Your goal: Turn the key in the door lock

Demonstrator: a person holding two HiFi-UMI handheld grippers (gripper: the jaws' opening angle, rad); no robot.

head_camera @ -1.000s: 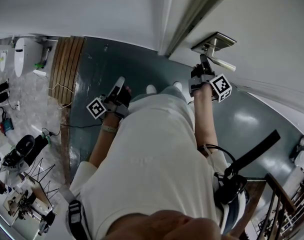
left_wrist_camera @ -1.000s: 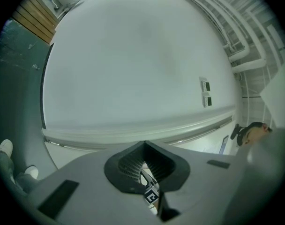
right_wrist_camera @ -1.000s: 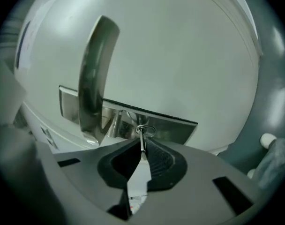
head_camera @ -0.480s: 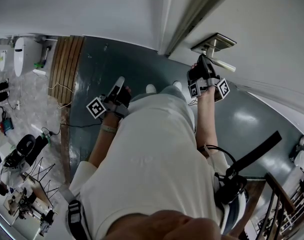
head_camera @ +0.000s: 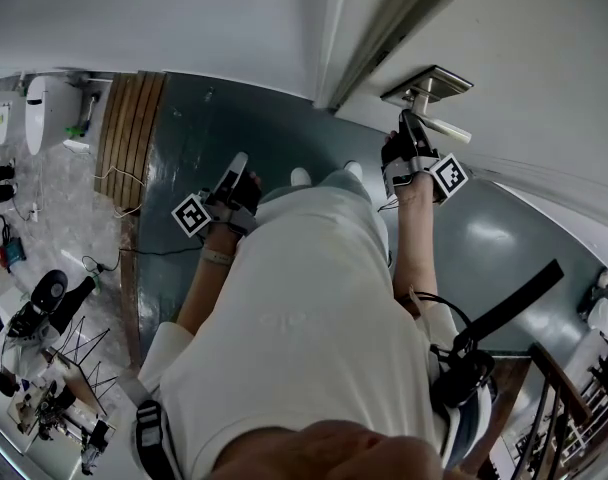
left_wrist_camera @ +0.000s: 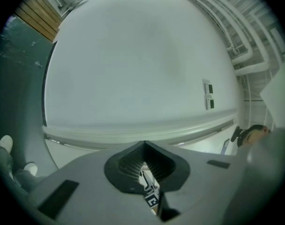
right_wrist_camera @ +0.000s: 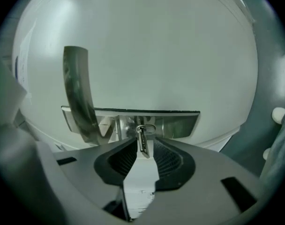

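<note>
- Since half a second ago the right gripper (head_camera: 407,126) has rolled at the lock: its marker cube (head_camera: 446,176), which then showed two faces, now shows one face and sits a little further right.
- Its jaws have just been opening. In the right gripper view they stand apart with the key (right_wrist_camera: 142,143) between them, and the pads do not press on it, so the key is released.
- The key sits in the lock, edge-on, its bow sticking out towards the camera, at the middle of the steel plate (right_wrist_camera: 180,122) on the white door (right_wrist_camera: 156,46).
- The handle (right_wrist_camera: 79,93) juts from the plate's left end, just beside the key.
- The left gripper (left_wrist_camera: 145,146) is held low in front of the person, well apart from the door lock, above the grey floor (head_camera: 214,128). Its jaws are together and hold nothing.
- It faces a plain white wall (left_wrist_camera: 133,69).
</note>
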